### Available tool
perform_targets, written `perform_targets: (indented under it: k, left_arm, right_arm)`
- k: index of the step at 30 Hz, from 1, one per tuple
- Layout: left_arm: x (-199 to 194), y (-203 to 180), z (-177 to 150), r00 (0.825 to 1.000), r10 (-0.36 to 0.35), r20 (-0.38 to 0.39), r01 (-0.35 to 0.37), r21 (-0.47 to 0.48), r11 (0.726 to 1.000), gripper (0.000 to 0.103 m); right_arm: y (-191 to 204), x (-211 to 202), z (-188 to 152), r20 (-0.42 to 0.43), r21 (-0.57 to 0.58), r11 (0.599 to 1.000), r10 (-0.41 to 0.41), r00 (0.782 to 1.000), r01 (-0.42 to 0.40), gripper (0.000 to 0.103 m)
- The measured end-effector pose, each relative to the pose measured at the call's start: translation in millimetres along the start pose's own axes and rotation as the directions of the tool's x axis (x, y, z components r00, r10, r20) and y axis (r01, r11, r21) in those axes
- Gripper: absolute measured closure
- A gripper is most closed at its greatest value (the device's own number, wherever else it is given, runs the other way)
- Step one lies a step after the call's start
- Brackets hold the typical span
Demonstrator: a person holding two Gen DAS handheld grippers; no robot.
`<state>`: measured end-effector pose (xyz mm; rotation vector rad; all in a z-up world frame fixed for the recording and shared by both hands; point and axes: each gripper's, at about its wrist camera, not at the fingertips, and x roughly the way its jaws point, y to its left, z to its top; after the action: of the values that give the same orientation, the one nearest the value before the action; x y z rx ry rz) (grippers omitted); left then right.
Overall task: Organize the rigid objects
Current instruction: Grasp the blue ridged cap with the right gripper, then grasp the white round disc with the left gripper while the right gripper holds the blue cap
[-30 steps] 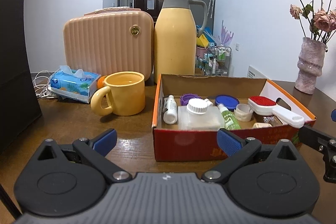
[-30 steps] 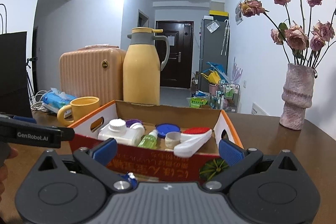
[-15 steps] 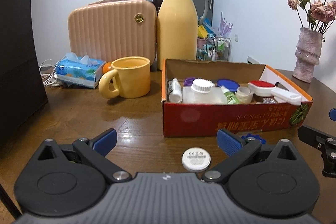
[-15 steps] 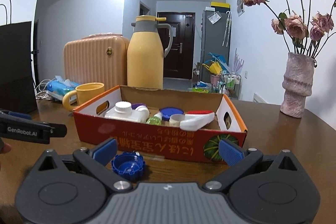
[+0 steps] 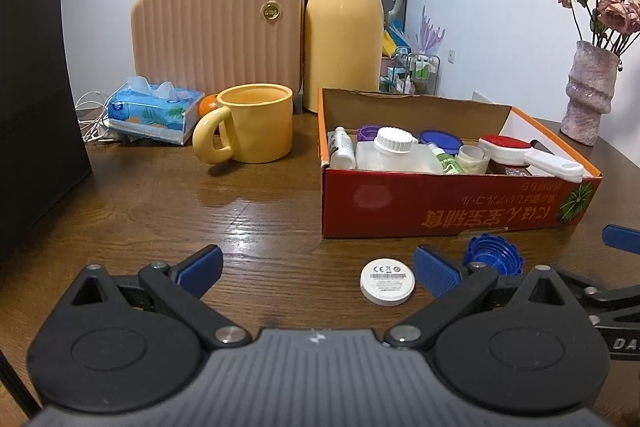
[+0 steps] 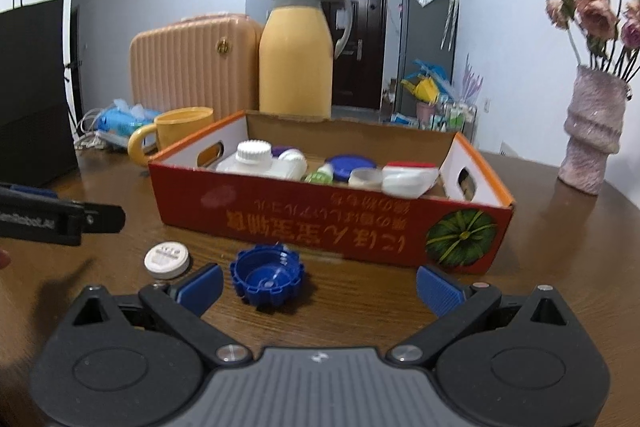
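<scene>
A glossy, grained wood surface (image 5: 256, 227) mirrors the room light beneath a printed cardboard box (image 5: 440, 211) with raw brown inner walls. In front of it lie a ridged blue plastic cap (image 6: 266, 277) and a smooth white plastic disc (image 5: 387, 281) bearing a paper label. The left tongs (image 5: 318, 269) and right tongs (image 6: 320, 285) show matt black plastic, ribbed blue pads and bright metal pivots. Behind stand a glazed yellow mug (image 5: 256, 123), a matt yellow flask (image 5: 344, 27) and a rough pink vase (image 5: 590, 93).

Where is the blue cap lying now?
In the right wrist view, the blue cap lies open side up on the table, before the red box, right of the white disc.
</scene>
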<state>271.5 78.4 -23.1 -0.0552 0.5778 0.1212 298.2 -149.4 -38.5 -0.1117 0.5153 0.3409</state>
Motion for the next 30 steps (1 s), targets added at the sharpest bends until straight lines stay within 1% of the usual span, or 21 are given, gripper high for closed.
perform_targets:
  k: [6,10,15,17,20,21,23,26,30]
  left_arm:
    - [-0.3,10.3,0.2,1.000,0.000,-0.003,0.000,-0.020,1.000,0.000]
    - [1.3,18.7,1.2,1.000,0.009,-0.010,-0.009,-0.039,0.999,0.000]
    - [5.0,27.3,3.0,0.999,0.024,-0.027,-0.025,-0.061,0.998,0.000]
    - [5.4,29.1,3.6,0.999,0.026,-0.028,-0.028,-0.068,0.997,0.000]
    - [5.3,29.3,3.6,0.999,0.027,-0.027,-0.029,-0.069,0.997,0.000]
    - [5.8,28.8,3.5,0.999,0.028,-0.028,-0.030,-0.066,0.997,0.000]
    - [7.0,27.5,3.3,0.999,0.033,-0.031,-0.035,-0.062,0.997,0.000]
    - [7.5,28.1,3.6,0.999,0.035,-0.031,-0.037,-0.066,0.997,0.000]
    - [8.5,28.1,3.5,0.999,0.036,-0.029,-0.038,-0.067,0.997,0.000]
  right_arm:
    - [9.3,20.9,4.2,-0.049,0.019,1.000,0.025,0.999,-0.024,0.000]
    - [19.4,37.9,7.7,-0.089,0.009,1.000,0.018,0.996,-0.018,0.003]
    - [23.2,54.9,11.8,-0.141,0.036,0.999,0.031,0.990,-0.026,0.014]
    - [25.1,59.5,12.3,-0.154,0.038,0.999,0.032,0.987,-0.027,0.024]
    - [28.4,64.7,11.9,-0.175,0.029,0.999,0.043,0.984,-0.038,0.033]
    - [29.4,65.5,11.8,-0.175,0.023,0.999,0.039,0.984,-0.036,0.035]
    - [31.6,65.3,12.4,-0.165,0.015,0.999,0.042,0.985,-0.040,0.049]
    - [32.7,61.3,12.6,-0.138,0.011,0.999,0.054,0.989,-0.053,0.050]
    - [33.8,48.7,13.4,-0.082,-0.014,0.999,0.039,0.996,-0.040,0.050]
